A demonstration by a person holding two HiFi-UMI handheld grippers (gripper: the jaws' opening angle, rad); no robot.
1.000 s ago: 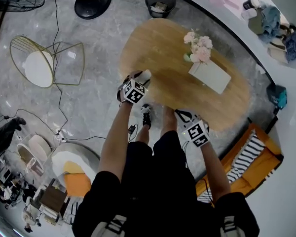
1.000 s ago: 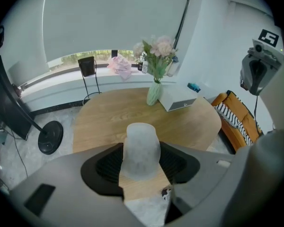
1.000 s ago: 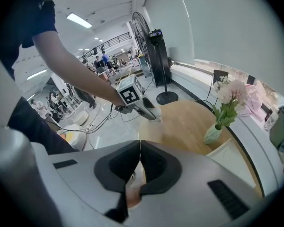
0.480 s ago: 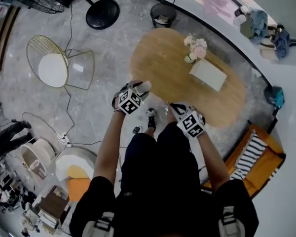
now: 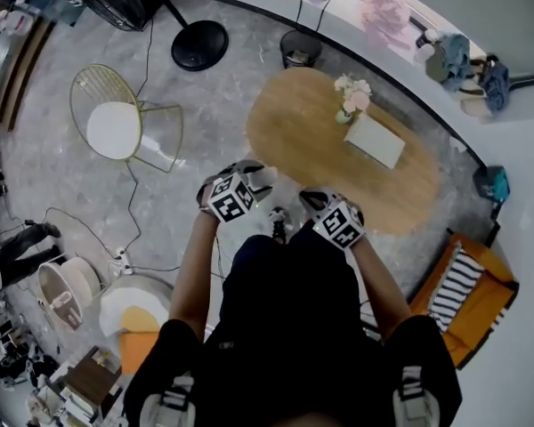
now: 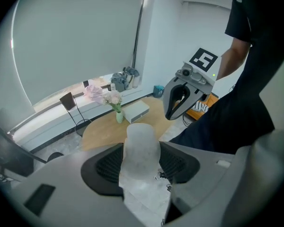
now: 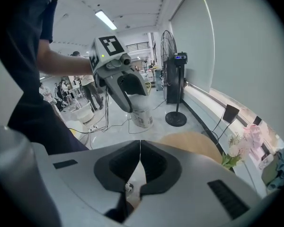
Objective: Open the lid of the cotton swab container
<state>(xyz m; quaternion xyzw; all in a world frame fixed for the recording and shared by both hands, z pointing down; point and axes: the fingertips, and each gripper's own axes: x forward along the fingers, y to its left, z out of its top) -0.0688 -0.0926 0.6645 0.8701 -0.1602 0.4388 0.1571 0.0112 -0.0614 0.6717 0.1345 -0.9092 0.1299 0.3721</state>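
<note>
Pinching cotton swab container (image 6: 141, 143) between left gripper (image 6: 142, 163) pads, low centre of left gripper view; lid seam not clear, likely far end. Right gripper (image 7: 140, 167) pressed together, empty, apart at upper right of that view. Advice: spread right jaws first, seat them on lid only, keep left clamp firm, pull along container axis, over table (image 5: 311, 132).

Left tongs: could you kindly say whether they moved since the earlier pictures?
Yes. The left tongs, holding the cotton swab container, have drawn back off the wooden table toward the person.
</note>
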